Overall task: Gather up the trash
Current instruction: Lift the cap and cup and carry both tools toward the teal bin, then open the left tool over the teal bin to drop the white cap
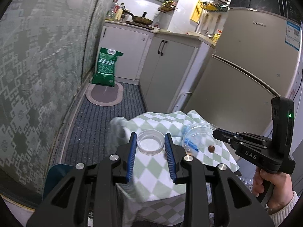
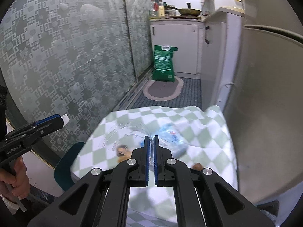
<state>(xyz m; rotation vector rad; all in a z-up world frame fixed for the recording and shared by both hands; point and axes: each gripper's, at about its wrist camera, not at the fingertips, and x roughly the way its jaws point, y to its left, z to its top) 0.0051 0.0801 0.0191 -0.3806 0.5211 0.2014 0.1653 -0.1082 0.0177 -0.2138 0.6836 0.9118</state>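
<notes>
A clear plastic lid (image 1: 150, 141) sits between the blue pads of my left gripper (image 1: 151, 152), which is shut on it above the checked cloth (image 1: 151, 176). My right gripper (image 2: 151, 157) is shut on the rim of a clear plastic bag (image 2: 132, 132) with a blue label, lifted slightly over the cloth. In the left wrist view the right gripper (image 1: 215, 132) pinches that bag (image 1: 200, 138) from the right. A brown nut (image 1: 211, 148) lies in the bag; brown scraps (image 2: 122, 151) show through it, blurred.
The cloth covers a small table (image 2: 208, 151) in a narrow kitchen. A fridge (image 1: 246, 66) stands close on the right, patterned glass doors (image 1: 37, 66) on the left. A green sack (image 1: 106, 66) and an oval mat (image 1: 105, 94) are on the floor beyond. A teal stool (image 2: 64, 170) is at the left.
</notes>
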